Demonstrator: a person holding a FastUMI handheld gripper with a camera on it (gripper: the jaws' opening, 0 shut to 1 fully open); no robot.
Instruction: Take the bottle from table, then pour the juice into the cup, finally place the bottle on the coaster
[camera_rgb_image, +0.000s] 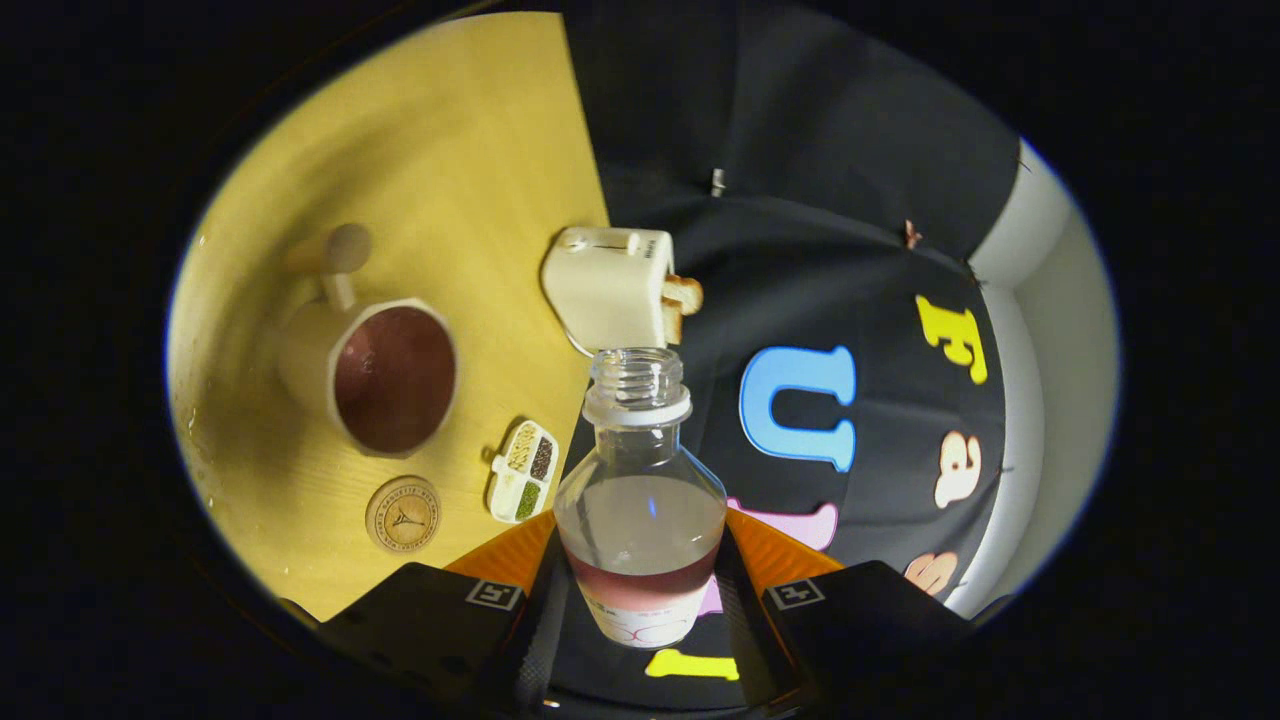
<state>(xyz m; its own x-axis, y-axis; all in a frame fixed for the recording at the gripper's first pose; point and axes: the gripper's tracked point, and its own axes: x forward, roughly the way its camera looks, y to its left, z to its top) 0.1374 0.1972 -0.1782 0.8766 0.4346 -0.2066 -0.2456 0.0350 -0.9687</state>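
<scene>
My gripper (640, 575) is shut on a clear plastic bottle (640, 500), both fingers pressing its lower body. The bottle has no cap, its threaded neck (637, 385) points away from me, and a little red juice (642, 580) lies near its base. The view is rolled, so the wooden table (450, 180) appears tipped to the left. On it stands a cream cup (385, 375) with a handle, holding red juice. A round wooden coaster (403, 514) lies close beside the cup, nearer my fingers.
A cream toaster (610, 290) with toast slices (680, 305) in it stands at the table's edge beyond the bottle neck. A small white tray of seeds (527, 470) lies between the coaster and the bottle. The booth's black cloth wall (850, 250) hangs behind.
</scene>
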